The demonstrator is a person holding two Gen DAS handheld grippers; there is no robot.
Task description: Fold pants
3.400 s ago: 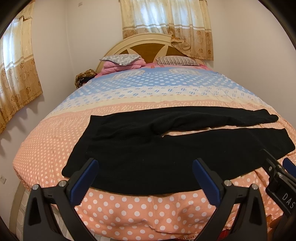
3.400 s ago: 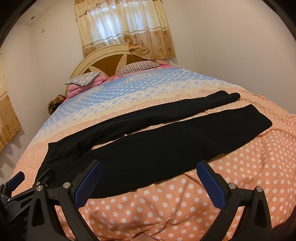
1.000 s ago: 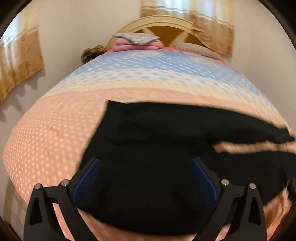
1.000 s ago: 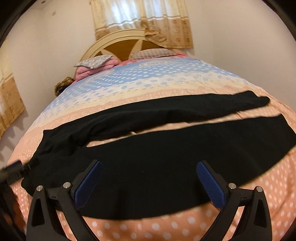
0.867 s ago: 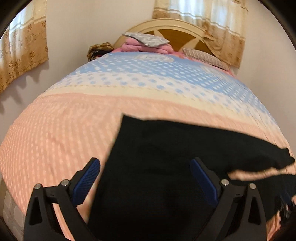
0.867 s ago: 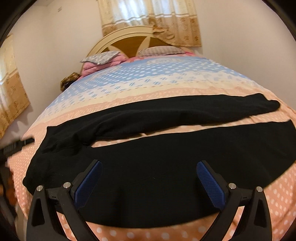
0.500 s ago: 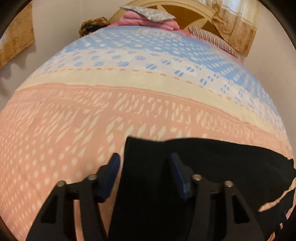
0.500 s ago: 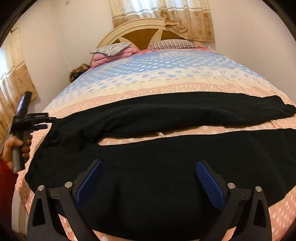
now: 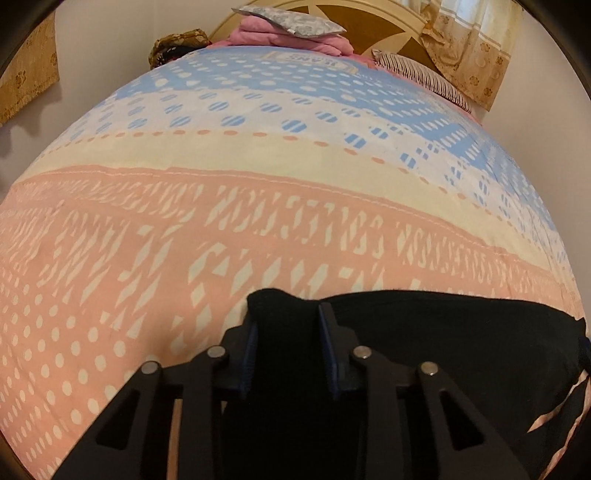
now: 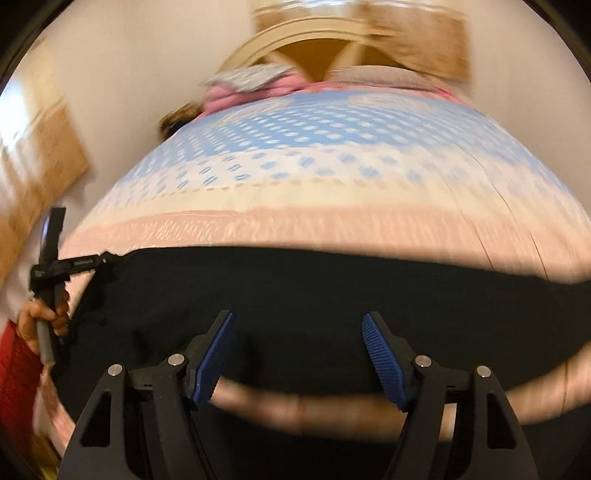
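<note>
On the bed (image 9: pixel 258 206), we are only starting: our left claw (image 9: pixel 286 328) is pinching the flat pants' (image 9: pixel 443 332) far corner; our right claw (image 10: pixel 297 354) is closing, empty, over them.

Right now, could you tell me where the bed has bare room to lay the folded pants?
The bedspread is bare between the black pants and the stacked pillows, and to their left past the left gripper. The near edge is crowded: the pants lie along it, under the right gripper.
</note>
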